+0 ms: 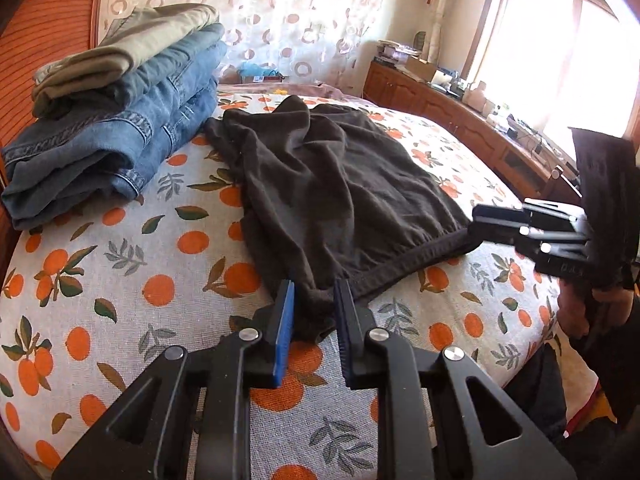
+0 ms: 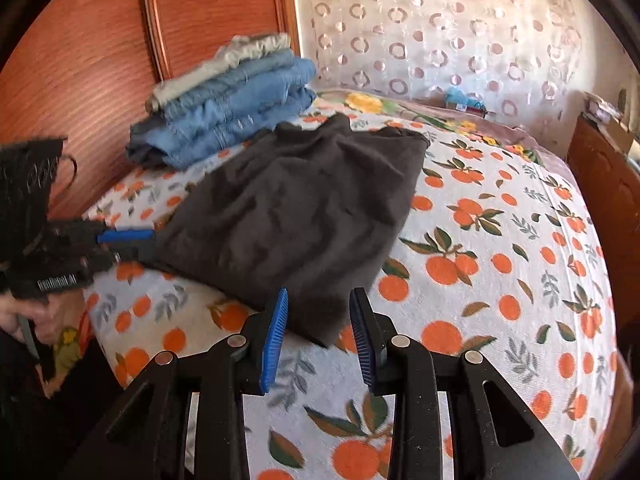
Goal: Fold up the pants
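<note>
Dark brown soft-fabric pants (image 1: 320, 184) lie rumpled on the bed with the orange-fruit printed cover (image 1: 120, 300), the elastic waistband along the near edge and the rest bunched toward the far side. Left tool (image 1: 314, 320) has its blue-padded jaws spread, the near left corner of the waistband lying between them; no pinch is evident. Right tool (image 2: 318, 332) is likewise spread, jaws on either side of the near right corner of the garment, not pressed onto it. In the left wrist view the right tool's tips appear to touch the waistband end, though closure cannot be confirmed from there.

Stack of folded blue denim jeans with a folded beige garment on top (image 1: 116, 120) sits at the far left of the bed, just beside the pants, against the reddish wooden headboard (image 2: 100, 60).

Assessment: this pair appears roughly doubled already but is wrinkled and uneven. Gripping both corners, a further fold, smoothing and stacking remain outstanding.
</note>
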Action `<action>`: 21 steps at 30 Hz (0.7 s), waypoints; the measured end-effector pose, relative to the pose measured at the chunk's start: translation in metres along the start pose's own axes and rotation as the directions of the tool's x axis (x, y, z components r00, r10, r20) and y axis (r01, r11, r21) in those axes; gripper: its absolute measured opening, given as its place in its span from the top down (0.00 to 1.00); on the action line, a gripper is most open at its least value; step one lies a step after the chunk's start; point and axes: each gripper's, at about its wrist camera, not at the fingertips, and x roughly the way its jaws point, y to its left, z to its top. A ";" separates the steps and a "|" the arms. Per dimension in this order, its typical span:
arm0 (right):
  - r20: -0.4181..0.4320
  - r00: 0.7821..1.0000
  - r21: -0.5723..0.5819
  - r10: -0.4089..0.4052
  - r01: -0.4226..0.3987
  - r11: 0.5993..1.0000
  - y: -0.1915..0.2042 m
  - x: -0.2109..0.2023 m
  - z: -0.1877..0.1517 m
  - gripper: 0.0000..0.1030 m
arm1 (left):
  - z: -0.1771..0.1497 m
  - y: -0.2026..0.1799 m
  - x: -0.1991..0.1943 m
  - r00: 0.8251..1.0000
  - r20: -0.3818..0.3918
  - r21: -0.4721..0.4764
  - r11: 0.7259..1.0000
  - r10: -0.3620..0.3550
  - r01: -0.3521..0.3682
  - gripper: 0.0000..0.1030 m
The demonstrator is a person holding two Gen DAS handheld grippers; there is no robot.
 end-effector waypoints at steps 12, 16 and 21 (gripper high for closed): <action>-0.045 0.997 0.053 -0.060 0.062 0.997 -0.006 0.023 -0.002 0.68 | -0.006 -0.006 -0.011 1.000 -0.006 0.036 0.999 -0.005 0.005 0.93; -0.072 0.996 0.052 -0.060 0.064 0.997 -0.008 0.027 -0.005 0.68 | -0.010 -0.004 -0.009 1.000 -0.023 0.029 1.000 0.007 -0.006 0.93; -0.060 0.997 0.076 -0.040 0.044 0.996 -0.013 0.025 -0.007 0.67 | -0.004 0.000 -0.012 1.000 -0.015 -0.012 1.000 -0.015 0.015 0.88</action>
